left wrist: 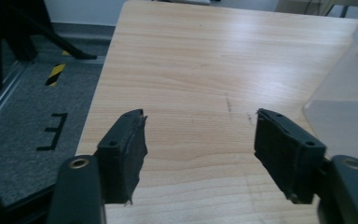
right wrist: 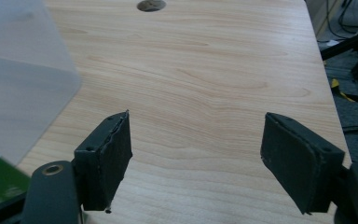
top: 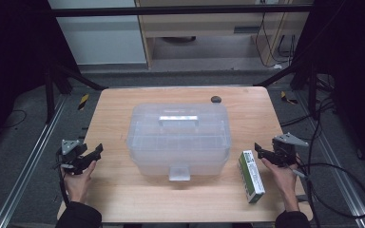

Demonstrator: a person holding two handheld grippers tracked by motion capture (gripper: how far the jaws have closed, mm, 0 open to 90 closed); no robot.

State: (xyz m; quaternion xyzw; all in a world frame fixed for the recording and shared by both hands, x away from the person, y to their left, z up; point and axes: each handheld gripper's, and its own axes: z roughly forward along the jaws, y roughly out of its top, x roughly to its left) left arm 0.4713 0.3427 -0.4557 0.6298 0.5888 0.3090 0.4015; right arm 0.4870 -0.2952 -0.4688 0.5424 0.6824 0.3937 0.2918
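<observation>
Grey carpeted floor [top: 24,137] surrounds the scene, crossed by metal rails at both sides and marked with short yellow-and-black hazard strips [top: 83,101] near the table's far corners. Beyond it stand a pale wall panel [top: 100,33] and a light wooden cabinet [top: 209,28], with a dark bar running across in front of them and black cables [top: 323,156] trailing down the right side. Next in size comes the table [top: 119,190], a rectangle of light wood with visible grain, a small dark round hole [top: 216,99] near its far edge and a few faint scuff marks seen in the left gripper view. At its middle sits a translucent plastic storage box [top: 178,137], lid closed, a handle on top and a latch facing the person. Just beside its right end lies a green-and-white carton [top: 251,175], flat on the wood and lengthwise toward the person. The left gripper [top: 88,154] hovers at the table's left edge, held in a hand [top: 78,183], well apart from the box; its jaws stand wide and released with bare wood between them. The right gripper [top: 262,153] is near the table's right edge, just beside the carton's far end, its jaws likewise spread and holding nothing.
</observation>
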